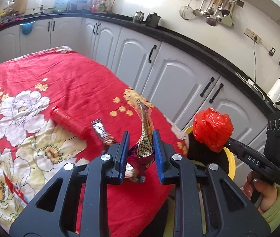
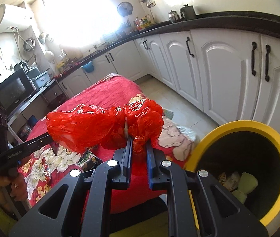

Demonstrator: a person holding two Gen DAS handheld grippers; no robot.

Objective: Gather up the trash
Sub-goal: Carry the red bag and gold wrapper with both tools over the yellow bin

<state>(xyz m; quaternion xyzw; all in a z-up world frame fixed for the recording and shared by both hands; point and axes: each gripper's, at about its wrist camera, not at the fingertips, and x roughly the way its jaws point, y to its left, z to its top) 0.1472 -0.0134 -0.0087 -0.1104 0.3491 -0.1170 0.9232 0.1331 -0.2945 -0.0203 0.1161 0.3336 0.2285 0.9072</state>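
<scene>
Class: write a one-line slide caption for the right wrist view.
Right hand-held gripper holds a crumpled red plastic bag beside the yellow-rimmed bin.

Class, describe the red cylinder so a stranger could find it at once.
Start at the table under the red floral cloth. The red cylinder lies on its side there, beside a dark snack wrapper. It alone is ribbed and tube-shaped; its neighbours are flat packets.

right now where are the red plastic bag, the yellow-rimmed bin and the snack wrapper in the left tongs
red plastic bag [image 2: 104, 126]: right wrist view, middle of the crumpled bundle
yellow-rimmed bin [image 2: 244, 125]: right wrist view, top of the yellow rim
snack wrapper [image 1: 144, 144]: left wrist view, printed middle between the blue pads
</scene>
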